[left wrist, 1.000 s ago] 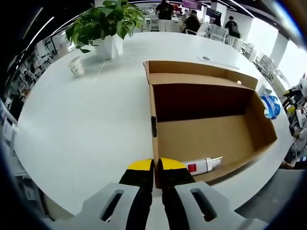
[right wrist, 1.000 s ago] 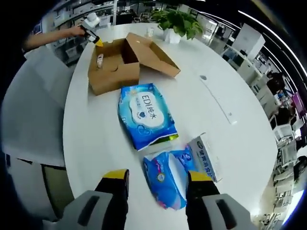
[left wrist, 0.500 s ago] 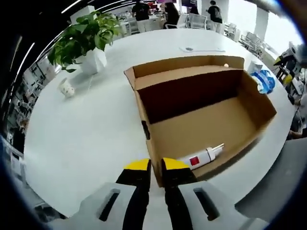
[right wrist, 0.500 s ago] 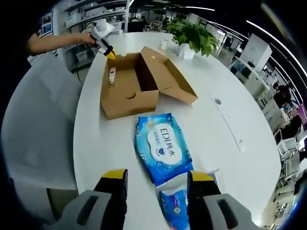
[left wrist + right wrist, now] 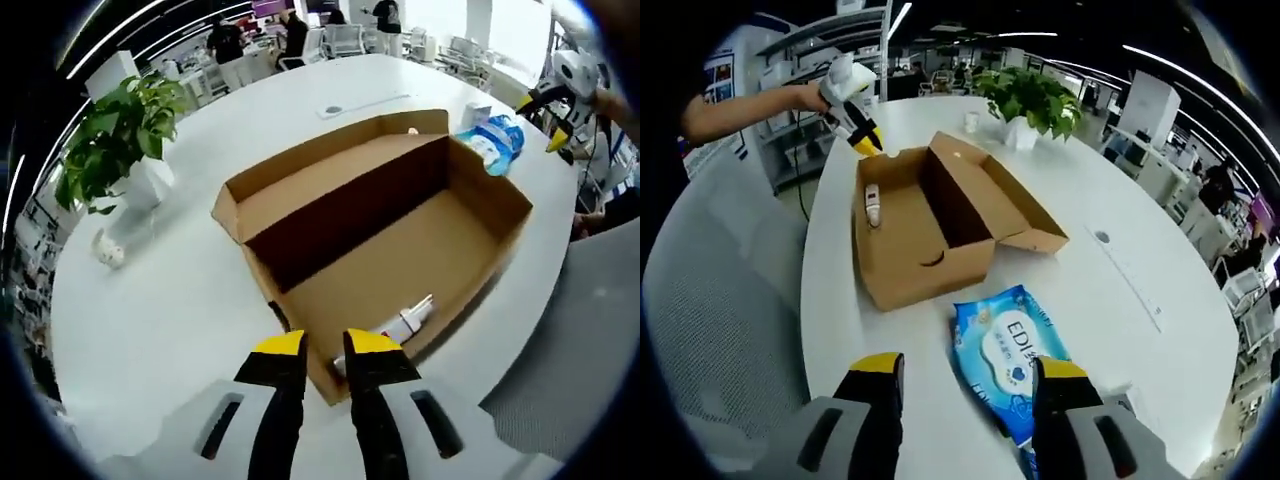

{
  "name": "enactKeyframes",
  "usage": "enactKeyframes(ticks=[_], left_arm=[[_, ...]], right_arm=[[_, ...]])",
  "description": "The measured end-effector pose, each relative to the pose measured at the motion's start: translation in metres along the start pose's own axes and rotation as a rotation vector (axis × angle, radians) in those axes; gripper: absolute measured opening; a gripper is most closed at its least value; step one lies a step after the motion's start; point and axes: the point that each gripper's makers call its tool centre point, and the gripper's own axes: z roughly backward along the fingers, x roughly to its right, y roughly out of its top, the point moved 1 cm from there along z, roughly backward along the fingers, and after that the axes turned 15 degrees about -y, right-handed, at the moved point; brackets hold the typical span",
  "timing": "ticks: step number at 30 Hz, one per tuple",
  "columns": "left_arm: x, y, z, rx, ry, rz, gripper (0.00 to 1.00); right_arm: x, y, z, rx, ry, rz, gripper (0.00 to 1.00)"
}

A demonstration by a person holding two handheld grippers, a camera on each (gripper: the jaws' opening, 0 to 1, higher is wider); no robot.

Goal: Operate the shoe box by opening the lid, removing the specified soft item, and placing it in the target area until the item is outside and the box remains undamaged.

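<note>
Lying flat, blue wipes pack (image 5: 1008, 352), glossy, beside open shoe box (image 5: 930, 225)

Left gripper (image 5: 323, 345), own view: yellow-tipped jaws rise from the bottom edge, parted by a narrow gap; the same gripper (image 5: 862, 137), seen from the right gripper view, is held by a hand (image 5: 817, 96) on a bare forearm reaching in from the left; right gripper (image 5: 965, 368): jaws spread wide, nothing between them.
</note>
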Motion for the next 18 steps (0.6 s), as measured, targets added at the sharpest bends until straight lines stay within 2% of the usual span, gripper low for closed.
enactKeyframes(ticks=[3,4,13,18], left_arm=[[-0.007,0.008,-0.001,-0.006,0.022,-0.071,0.15],[-0.007,0.009,-0.001,-0.012,0.016,-0.071,0.15],[0.006,0.008,-0.014,-0.107,-0.136,-0.221,0.17],[0.011,-0.001,-0.021,-0.201,-0.213,-0.285,0.19]], right_arm=[[-0.009,0.007,-0.005,0.016,-0.005,-0.026,0.49],[-0.012,0.009,-0.006,0.02,-0.006,-0.037,0.49],[-0.035,0.019,-0.013,0.042,0.003,-0.094,0.48],[-0.044,0.022,-0.014,0.049,0.0,-0.138,0.48]])
